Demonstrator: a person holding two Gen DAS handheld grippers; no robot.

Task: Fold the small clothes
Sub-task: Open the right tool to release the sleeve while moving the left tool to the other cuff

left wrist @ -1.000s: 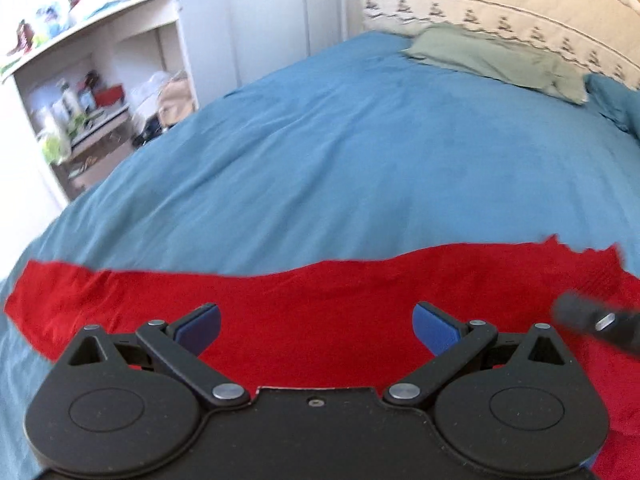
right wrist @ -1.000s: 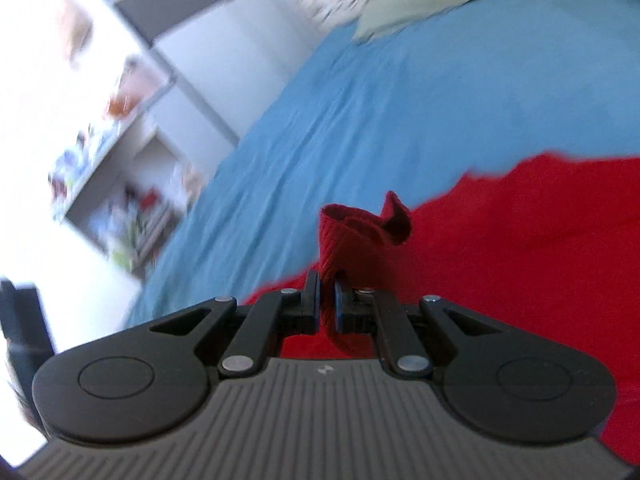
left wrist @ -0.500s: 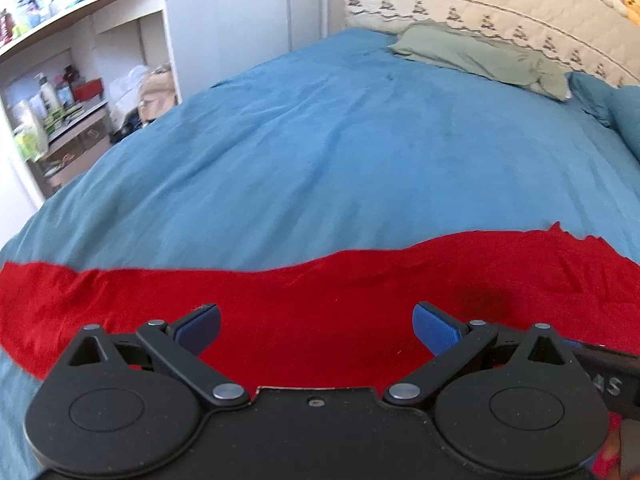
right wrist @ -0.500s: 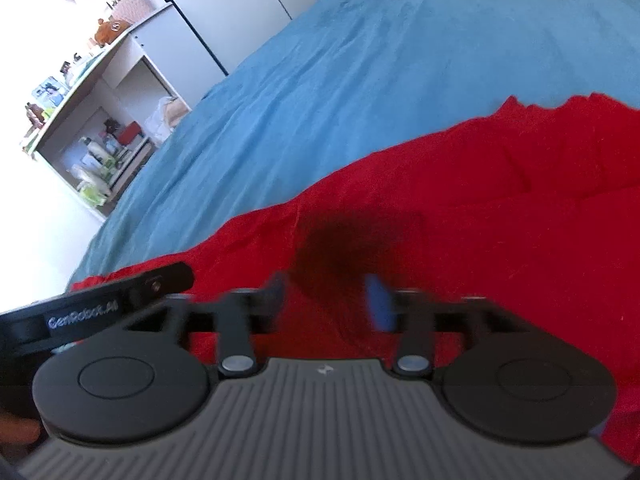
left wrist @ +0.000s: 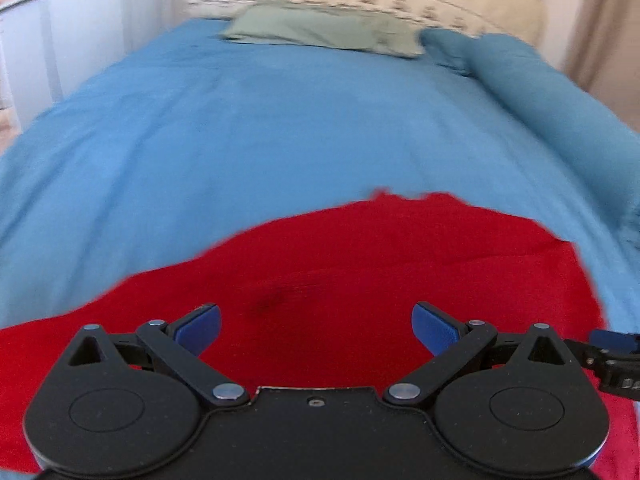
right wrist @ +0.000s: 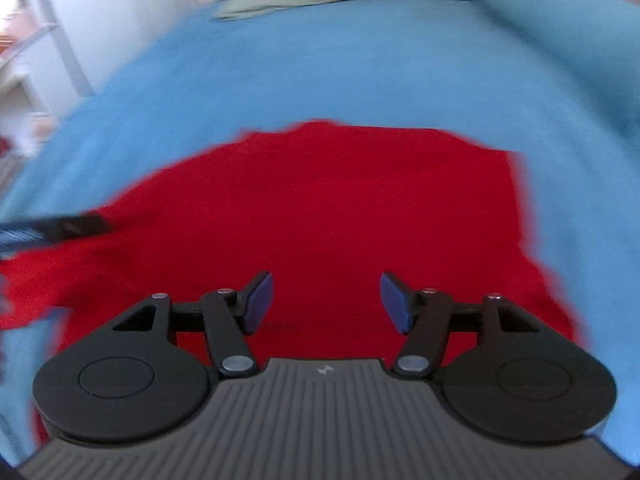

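red garment [right wrist: 320, 208] spread flat on the blue bed [left wrist: 280, 128]. left hand-held gripper [left wrist: 316, 326] released above the cloth, nothing between its pads. right hand-held gripper [right wrist: 326, 300] opening, empty, over the garment's near part.

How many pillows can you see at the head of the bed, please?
2: a green pillow lies flat at the middle of the head end, and a blue pillow sits just right of it, touching its corner. More may be hidden out of frame.
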